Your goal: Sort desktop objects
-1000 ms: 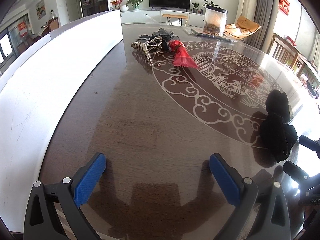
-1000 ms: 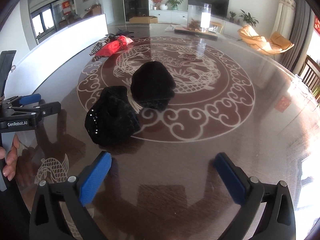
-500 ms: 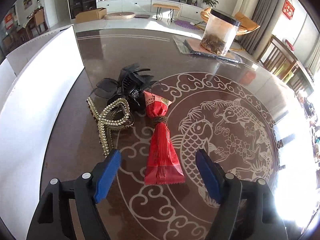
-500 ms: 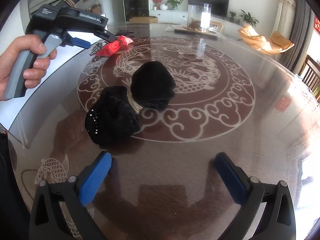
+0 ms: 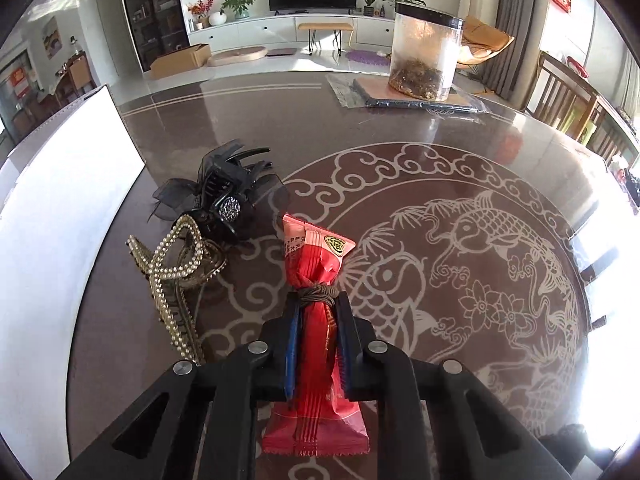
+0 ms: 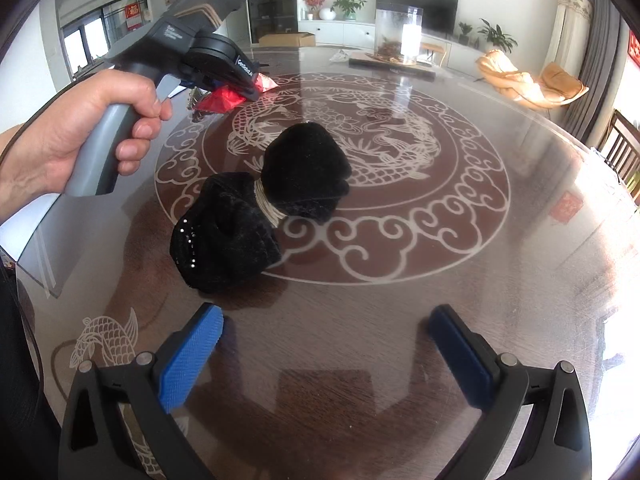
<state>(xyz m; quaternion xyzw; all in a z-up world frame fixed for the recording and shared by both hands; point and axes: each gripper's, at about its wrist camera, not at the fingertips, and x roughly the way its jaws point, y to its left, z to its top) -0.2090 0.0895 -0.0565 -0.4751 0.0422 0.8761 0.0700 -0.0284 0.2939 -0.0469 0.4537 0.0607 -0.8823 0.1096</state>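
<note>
On the desk (image 5: 400, 128), the left hand-held gripper (image 5: 318, 312) had just closed on the red snack packet (image 5: 316, 360) below its tied neck; light, crushable, probably slippery. The right hand-held gripper (image 6: 324, 344) stood open.

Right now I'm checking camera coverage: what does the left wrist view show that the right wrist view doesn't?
Only the left wrist view: the left gripper shut on the red snack packet, beside the pearl hair clip and black claw clip.
Only the right wrist view: the open right gripper, the black velvet bow, and the hand on the left gripper's handle.
Both: the packet, the patterned table and the clear jar.
</note>
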